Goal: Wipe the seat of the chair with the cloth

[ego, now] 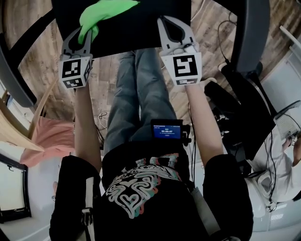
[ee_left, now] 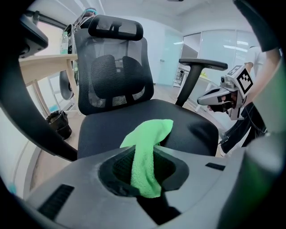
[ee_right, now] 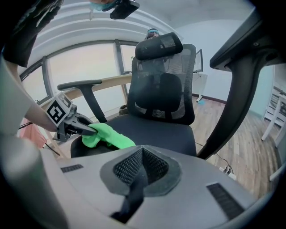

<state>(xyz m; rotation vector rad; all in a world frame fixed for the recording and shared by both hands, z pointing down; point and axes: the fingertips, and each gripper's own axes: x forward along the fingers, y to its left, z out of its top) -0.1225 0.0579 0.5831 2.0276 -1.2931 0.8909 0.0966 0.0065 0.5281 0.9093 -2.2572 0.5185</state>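
The green cloth is pinched in the left gripper, whose jaws are pressed together on one end of it. The free end fans out forward and lies on the black seat. In the head view the cloth sits at the top of the frame, a little left of centre, on the near part of the seat. The right gripper view shows it bunched low at the left, over that side of the cushion.

The right gripper has its jaws closed on each other with nothing between them. It hangs at the seat's near edge, right of the cloth.

By my reading the wipe is at an early stage or mid-stroke. The cloth covers only one front corner, and the middle, the back and the far side of the cushion lie bare. No dirt or streak shows, so how much has been covered cannot be told.

For room, the seat is free of clutter. The backrest walls off the far end, and an armrest stands at each side, the other at centre left of the right gripper view. Strokes can run freely front to back, while sideways sweeps will meet the armrest posts, and the near edge drops off toward the person's legs
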